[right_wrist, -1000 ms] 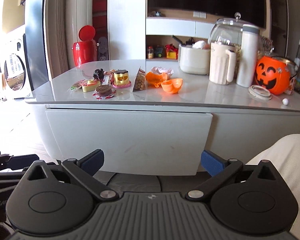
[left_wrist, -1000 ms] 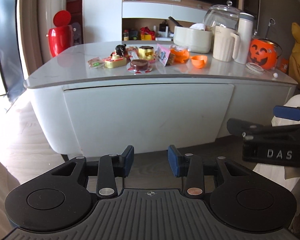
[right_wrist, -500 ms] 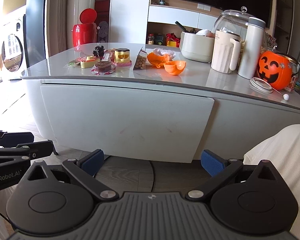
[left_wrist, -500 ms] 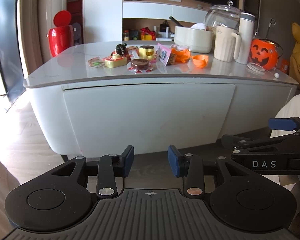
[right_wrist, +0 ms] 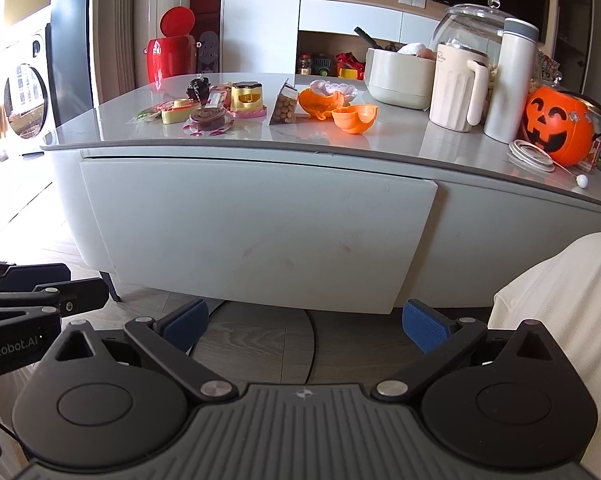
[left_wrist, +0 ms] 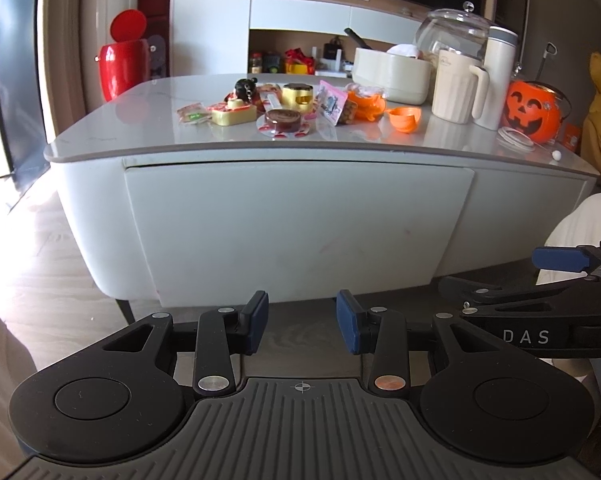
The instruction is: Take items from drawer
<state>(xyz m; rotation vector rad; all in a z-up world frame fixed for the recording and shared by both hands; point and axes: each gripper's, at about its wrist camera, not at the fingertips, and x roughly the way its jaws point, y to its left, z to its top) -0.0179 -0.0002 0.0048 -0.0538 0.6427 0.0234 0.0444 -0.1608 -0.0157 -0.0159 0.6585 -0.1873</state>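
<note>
A pale grey drawer front (left_wrist: 296,232) (right_wrist: 256,232) closes the side of a low white table (left_wrist: 100,184) (right_wrist: 520,216). Small items lie on the tabletop (left_wrist: 148,120): a yellow box (left_wrist: 234,114), a brown round tin (left_wrist: 282,120) (right_wrist: 208,118), a gold-lidded jar (left_wrist: 297,95) (right_wrist: 246,98), a snack bag (left_wrist: 332,102) (right_wrist: 284,106), orange shells (left_wrist: 404,118) (right_wrist: 354,118). My left gripper (left_wrist: 302,322) hangs open and empty, low in front of the drawer. My right gripper (right_wrist: 304,324) is open wider, also empty, and beside the left one.
A cream pitcher (left_wrist: 456,88), white flask (left_wrist: 498,76), glass jar (left_wrist: 452,30), cream bowl (left_wrist: 392,74) and pumpkin bucket (left_wrist: 534,110) (right_wrist: 558,124) crowd the table's right end. A red bin (left_wrist: 122,60) stands behind. A person's pale trouser leg (right_wrist: 560,300) is at right.
The right gripper has tilted and shifted slightly, sinking lower in the left wrist view. The left gripper has stayed still. Both jaws keep the same gap.
</note>
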